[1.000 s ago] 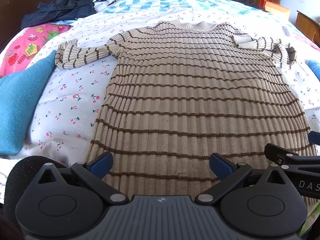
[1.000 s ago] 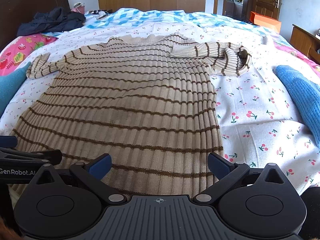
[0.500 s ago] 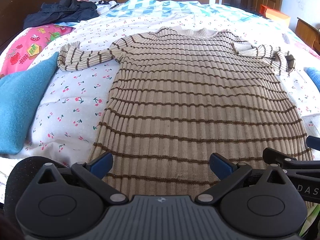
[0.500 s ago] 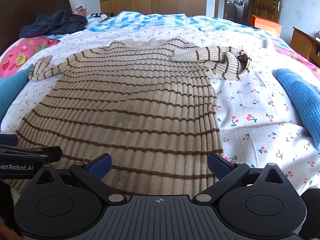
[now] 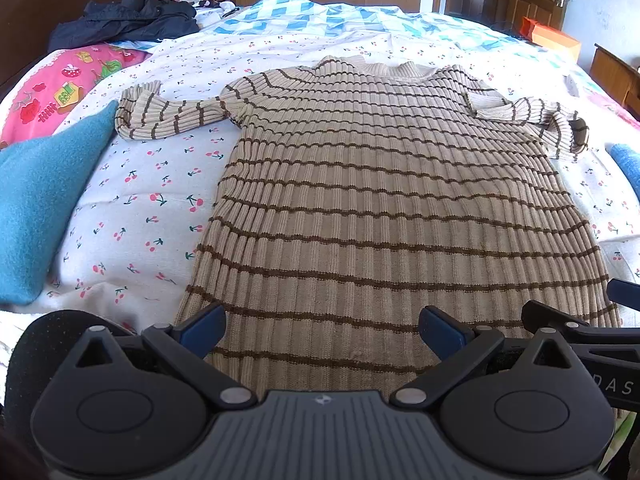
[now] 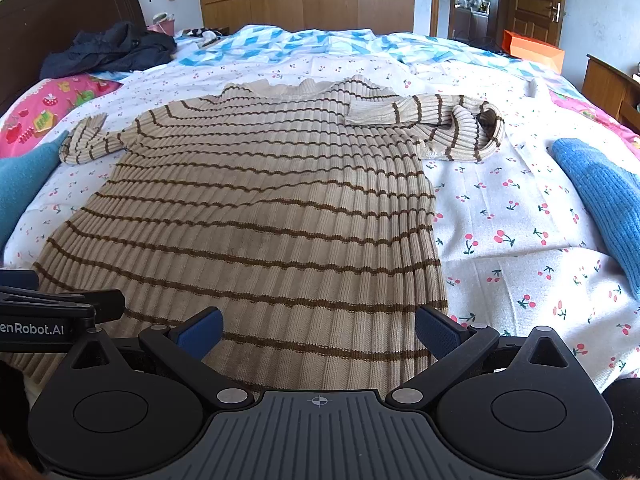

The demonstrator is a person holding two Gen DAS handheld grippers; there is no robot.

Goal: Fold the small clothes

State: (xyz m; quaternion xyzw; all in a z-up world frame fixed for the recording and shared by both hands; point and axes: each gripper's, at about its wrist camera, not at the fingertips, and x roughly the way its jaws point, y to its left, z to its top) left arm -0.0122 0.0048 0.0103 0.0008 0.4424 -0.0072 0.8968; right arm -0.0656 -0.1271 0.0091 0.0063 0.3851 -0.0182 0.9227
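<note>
A beige ribbed sweater with brown stripes (image 5: pixel 392 208) lies flat on the bed, collar far, hem near; it also shows in the right wrist view (image 6: pixel 260 216). Its left sleeve (image 5: pixel 168 118) stretches out to the left. Its right sleeve (image 6: pixel 440 128) is folded back and bunched near the shoulder. My left gripper (image 5: pixel 322 330) is open and empty above the hem's left part. My right gripper (image 6: pixel 318 330) is open and empty above the hem's right part. Each gripper's side shows at the edge of the other's view.
The bed has a white cherry-print sheet (image 6: pixel 520 240). A teal cushion (image 5: pixel 36 208) lies at the left, a blue knit item (image 6: pixel 604 200) at the right. A pink pillow (image 5: pixel 60 92) and dark jacket (image 5: pixel 128 20) lie far left. Wardrobe and door stand behind.
Both grippers have drawn back and risen slightly, so the sweater sits lower and farther in each view. The sweater has not moved; jaws stay open.
</note>
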